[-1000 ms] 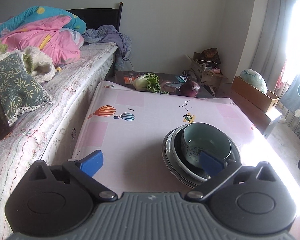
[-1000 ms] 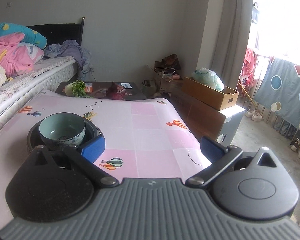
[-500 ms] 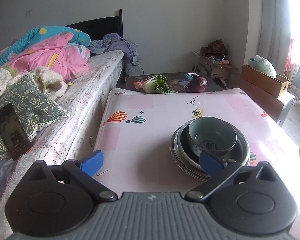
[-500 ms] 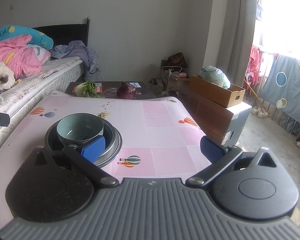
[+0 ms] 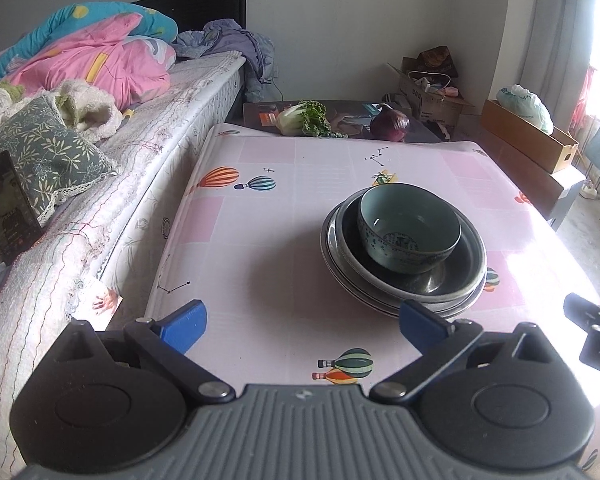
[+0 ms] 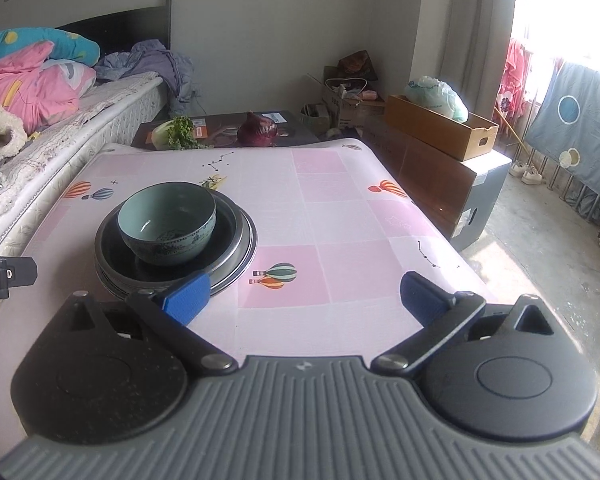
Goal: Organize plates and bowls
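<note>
Stack looks complete: bowl [image 5: 410, 234] nested in plates [image 5: 404, 280]. Both your grippers, left gripper [image 5: 302, 322] and right gripper [image 6: 304, 296], spread wide, empty. Judge next: verify, withdraw.

A: What covers the table [image 5: 284, 240]?
B: A pink checked cloth printed with striped balloons [image 5: 218, 178].

A: And past its far edge?
B: A low dark surface with a leafy cabbage [image 5: 302, 118] on the left and a purple onion [image 5: 390, 124] on the right, apart from each other.

A: To the left?
B: A bed [image 5: 112, 184] runs along the table. A pink quilt [image 5: 96, 64] is heaped at its far end, and a leaf-print pillow [image 5: 46, 152] lies nearer, a dark phone [image 5: 6, 208] propped against it.

A: To the right?
B: A cardboard box [image 6: 440, 130] holding a filled plastic bag [image 6: 436, 94], and a blue dotted cloth [image 6: 576, 120] hanging by the window.
</note>
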A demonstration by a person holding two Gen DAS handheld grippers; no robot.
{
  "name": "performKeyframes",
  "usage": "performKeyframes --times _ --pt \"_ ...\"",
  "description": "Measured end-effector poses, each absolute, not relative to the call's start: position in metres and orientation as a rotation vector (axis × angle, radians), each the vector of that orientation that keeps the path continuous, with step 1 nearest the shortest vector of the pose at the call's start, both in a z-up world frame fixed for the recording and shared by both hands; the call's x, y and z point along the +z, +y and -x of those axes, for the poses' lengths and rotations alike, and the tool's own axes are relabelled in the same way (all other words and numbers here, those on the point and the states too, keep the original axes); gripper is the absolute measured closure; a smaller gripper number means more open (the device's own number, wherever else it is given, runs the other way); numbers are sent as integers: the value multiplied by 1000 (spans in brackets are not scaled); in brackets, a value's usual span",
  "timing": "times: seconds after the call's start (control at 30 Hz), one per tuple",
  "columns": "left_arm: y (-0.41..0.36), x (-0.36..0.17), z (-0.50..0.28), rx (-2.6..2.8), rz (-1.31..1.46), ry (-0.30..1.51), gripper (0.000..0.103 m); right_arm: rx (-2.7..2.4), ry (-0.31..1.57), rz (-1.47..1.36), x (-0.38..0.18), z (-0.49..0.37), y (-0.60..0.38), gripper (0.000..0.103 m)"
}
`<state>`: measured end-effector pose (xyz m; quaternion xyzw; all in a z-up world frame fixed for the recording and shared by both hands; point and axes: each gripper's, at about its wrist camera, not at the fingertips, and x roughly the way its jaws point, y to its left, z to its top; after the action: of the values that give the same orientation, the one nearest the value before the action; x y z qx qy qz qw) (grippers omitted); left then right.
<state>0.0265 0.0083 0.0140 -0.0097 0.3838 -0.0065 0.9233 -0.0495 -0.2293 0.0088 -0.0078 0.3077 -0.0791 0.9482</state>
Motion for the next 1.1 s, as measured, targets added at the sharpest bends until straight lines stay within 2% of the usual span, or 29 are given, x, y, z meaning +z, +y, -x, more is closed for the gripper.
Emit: performKeyframes --times 0.27,1.1 --pt "11 5 -28 -8 41 846 0 -145 750 -55 -10 30 -227 1" --pt "21 -6 -39 15 58 923 0 -37 768 -35 -1 26 -206 1"
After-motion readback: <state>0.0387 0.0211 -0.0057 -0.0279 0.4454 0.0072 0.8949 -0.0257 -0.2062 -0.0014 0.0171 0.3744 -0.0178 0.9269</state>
